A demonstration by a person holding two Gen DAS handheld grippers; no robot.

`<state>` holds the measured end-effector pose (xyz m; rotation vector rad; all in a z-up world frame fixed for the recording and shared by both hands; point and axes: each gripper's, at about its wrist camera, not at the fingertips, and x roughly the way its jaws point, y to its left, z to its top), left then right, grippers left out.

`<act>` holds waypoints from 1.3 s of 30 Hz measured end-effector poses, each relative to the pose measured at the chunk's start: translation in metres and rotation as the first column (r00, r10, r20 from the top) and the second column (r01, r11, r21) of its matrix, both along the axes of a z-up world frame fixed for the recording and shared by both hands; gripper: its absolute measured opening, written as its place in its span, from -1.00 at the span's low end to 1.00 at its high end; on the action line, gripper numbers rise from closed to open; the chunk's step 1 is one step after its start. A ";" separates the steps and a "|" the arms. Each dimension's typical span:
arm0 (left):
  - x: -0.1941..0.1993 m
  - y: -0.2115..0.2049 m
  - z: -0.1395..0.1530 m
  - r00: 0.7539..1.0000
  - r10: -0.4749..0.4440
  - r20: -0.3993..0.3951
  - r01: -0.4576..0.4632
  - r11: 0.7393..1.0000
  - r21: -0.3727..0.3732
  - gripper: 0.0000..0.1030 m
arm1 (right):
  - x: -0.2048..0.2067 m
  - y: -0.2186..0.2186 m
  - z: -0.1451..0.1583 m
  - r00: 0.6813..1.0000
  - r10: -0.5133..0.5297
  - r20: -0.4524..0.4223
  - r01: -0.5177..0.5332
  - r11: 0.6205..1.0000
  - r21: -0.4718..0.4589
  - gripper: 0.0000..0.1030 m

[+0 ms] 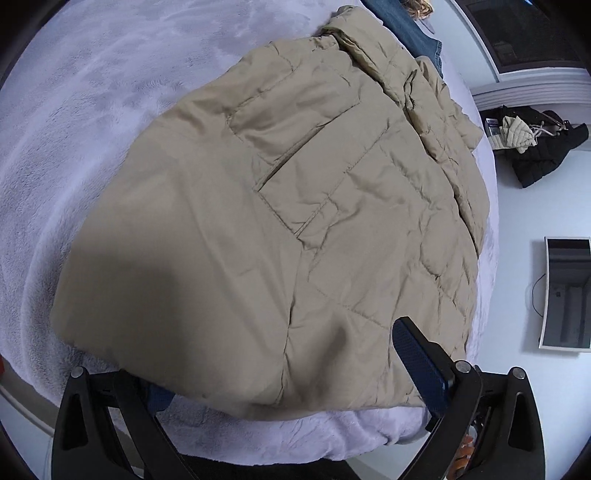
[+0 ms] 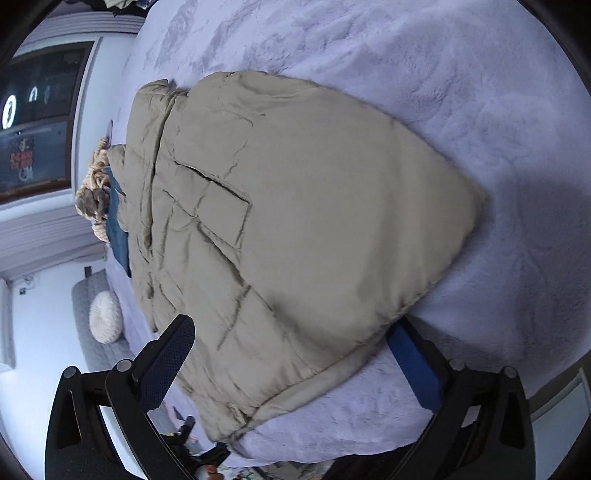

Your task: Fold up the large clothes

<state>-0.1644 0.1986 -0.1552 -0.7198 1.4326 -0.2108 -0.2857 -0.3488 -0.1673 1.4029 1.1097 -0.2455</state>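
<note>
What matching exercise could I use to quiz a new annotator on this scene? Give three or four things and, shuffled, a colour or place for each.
Things:
1. puffer jacket
2. bed cover
3. jeans
4. round cushion

Descriptions:
A. blue denim, partly under the jacket's far end
B. beige, quilted, spread across the bed
C. white, lying off the bed's side
D. pale lilac, fluffy

Pairs: 1-B, 2-D, 3-A, 4-C
</note>
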 end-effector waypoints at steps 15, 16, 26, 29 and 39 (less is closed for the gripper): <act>0.017 0.014 0.069 0.974 -0.068 0.215 0.066 0.998 0.016 -0.78 | 0.006 0.006 0.009 1.000 0.011 0.022 -0.012 0.999 0.041 -0.83; 0.020 0.012 0.077 0.969 -0.081 0.234 0.077 0.997 0.027 -0.78 | 0.009 0.006 0.016 0.999 0.029 0.033 -0.030 0.999 0.017 -0.84; 0.061 -0.002 0.146 0.911 -0.111 0.398 0.084 0.993 0.083 -0.78 | 0.079 0.000 0.101 0.959 0.256 0.121 -0.222 0.946 -0.238 -0.86; 0.087 -0.009 0.170 0.886 -0.110 0.450 0.070 0.992 0.106 -0.78 | 0.114 -0.005 0.130 0.938 0.309 0.154 -0.251 0.917 -0.309 -0.86; 0.208 -0.052 0.207 0.836 -0.117 0.536 -0.005 0.975 0.221 -0.78 | 0.273 -0.014 0.204 0.829 0.519 0.209 -0.364 0.783 -0.504 -0.87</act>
